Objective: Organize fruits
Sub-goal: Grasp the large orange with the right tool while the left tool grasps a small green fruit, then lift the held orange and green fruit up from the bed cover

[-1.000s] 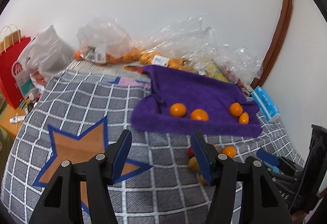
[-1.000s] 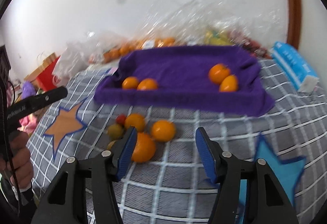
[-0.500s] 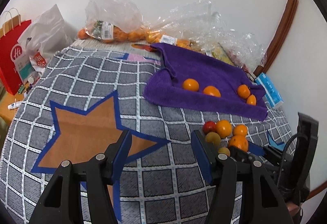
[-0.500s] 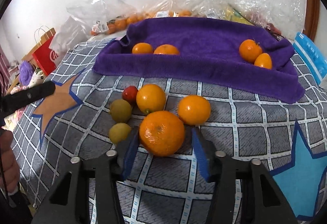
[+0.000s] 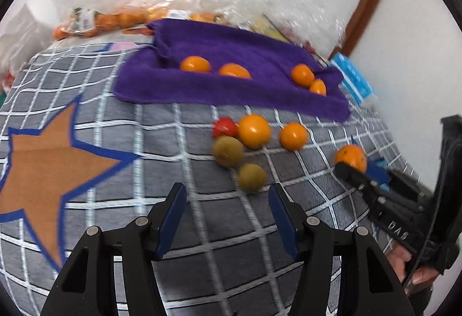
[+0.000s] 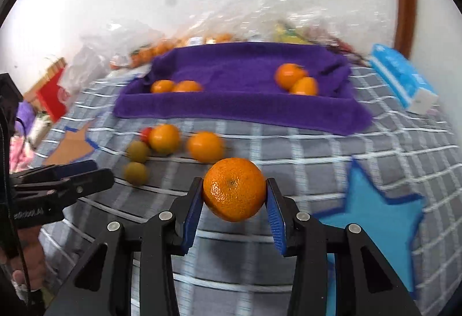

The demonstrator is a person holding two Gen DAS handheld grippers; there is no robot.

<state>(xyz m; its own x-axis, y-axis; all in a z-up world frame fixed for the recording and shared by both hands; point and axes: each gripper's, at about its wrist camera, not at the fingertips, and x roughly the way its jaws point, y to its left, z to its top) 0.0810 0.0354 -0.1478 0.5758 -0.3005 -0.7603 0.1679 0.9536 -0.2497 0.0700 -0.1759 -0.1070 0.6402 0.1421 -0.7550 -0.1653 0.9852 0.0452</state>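
Note:
My right gripper (image 6: 234, 200) is shut on a large orange (image 6: 234, 189) and holds it above the checked blanket; it also shows in the left wrist view (image 5: 350, 157). A purple towel (image 6: 239, 102) holds several small oranges (image 6: 288, 75). In front of it lie two loose oranges (image 5: 254, 130), a red fruit (image 5: 223, 127) and two green-brown fruits (image 5: 228, 150). My left gripper (image 5: 226, 197) is open and empty, just short of the nearer green-brown fruit (image 5: 251, 176).
Clear plastic bags with more oranges (image 5: 115, 20) lie behind the towel against the wall. A blue tissue pack (image 6: 404, 79) sits at the right edge. A red paper bag (image 6: 52, 91) stands off the left side. The blanket (image 5: 86, 114) has star patches.
My right gripper closed on the large orange and lifted it off the blanket. My left gripper moved right and closer to the loose fruits.

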